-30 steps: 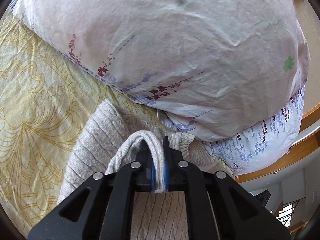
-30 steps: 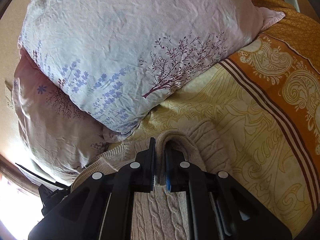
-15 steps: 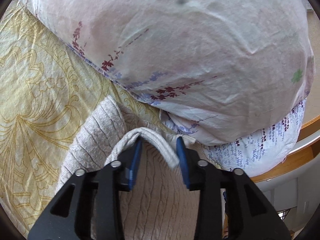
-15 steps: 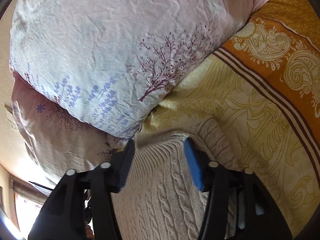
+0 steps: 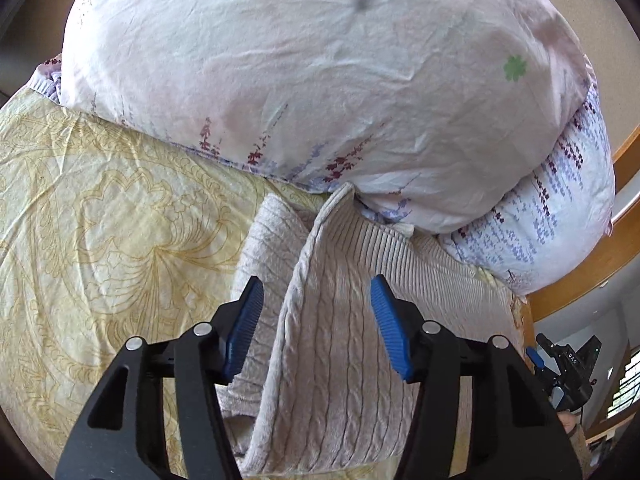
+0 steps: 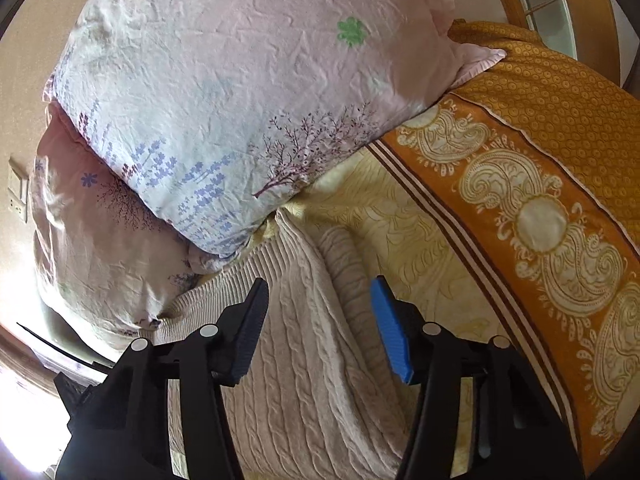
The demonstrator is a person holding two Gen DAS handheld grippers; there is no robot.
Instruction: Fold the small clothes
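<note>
The beige cable-knit sweater lay on the yellow patterned bedsheet, its far ribbed hem pushed up against the bottom of two stacked floral pillows. L gripper hung over the sweater w/ fingers apart and widening; blue pads faced each other across a gap and neither pressed the knit. In the left wrist view the folded edge of the sweater ran up betw. the fingers, closer to the L-side pad, then on to a peak touching the upper pillow's lower seam; a lower layer of knit showed beside and under that pad, and the rest spread under the R-side pad toward the ribbed band. R gripper also stood w/ fingers apart, narrowing, nothing clamped; the knit lay below the gap, not pinched. In the right wrist view the sweater's cable-knit body filled the space betw. the fingers, a rolled ridge of it running up just inside the blue pad toward the pillow corner, ribbed hem fanning off under the black finger. Orange paisley bedspread lay off to that view's right side, well apart from the sweater. Wooden bed frame curved behind the pillows.
</note>
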